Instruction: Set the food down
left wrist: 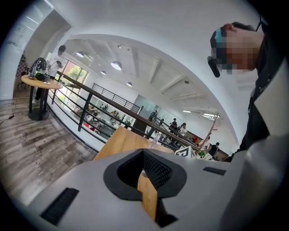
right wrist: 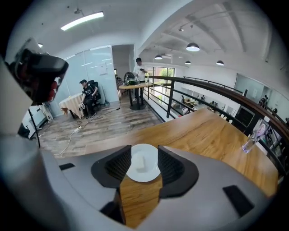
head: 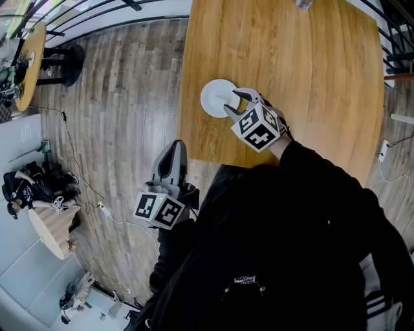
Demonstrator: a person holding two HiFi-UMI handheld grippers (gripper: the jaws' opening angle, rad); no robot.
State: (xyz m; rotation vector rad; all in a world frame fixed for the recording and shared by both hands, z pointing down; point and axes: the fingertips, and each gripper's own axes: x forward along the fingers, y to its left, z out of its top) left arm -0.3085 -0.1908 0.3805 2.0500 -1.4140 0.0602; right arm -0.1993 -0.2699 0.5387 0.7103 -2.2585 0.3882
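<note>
A white plate (head: 217, 97) sits on the wooden table (head: 310, 77) near its left front corner. A small pale piece of food (right wrist: 141, 163) lies on the plate (right wrist: 151, 173), free of any grip. My right gripper (head: 234, 102) hovers at the plate's right rim. In the right gripper view it (right wrist: 143, 155) stands open, with nothing between the jaws and the plate showing beyond them. My left gripper (head: 171, 154) hangs off the table's front left edge over the floor. Its pads meet at the tips (left wrist: 143, 158) and hold nothing.
A clear water bottle (right wrist: 252, 136) stands at the table's far side, also visible in the head view (head: 304, 4). A black railing (right wrist: 203, 85) runs beyond the table. A round side table (head: 29, 61) and a cable (head: 77, 168) are on the wooden floor to the left.
</note>
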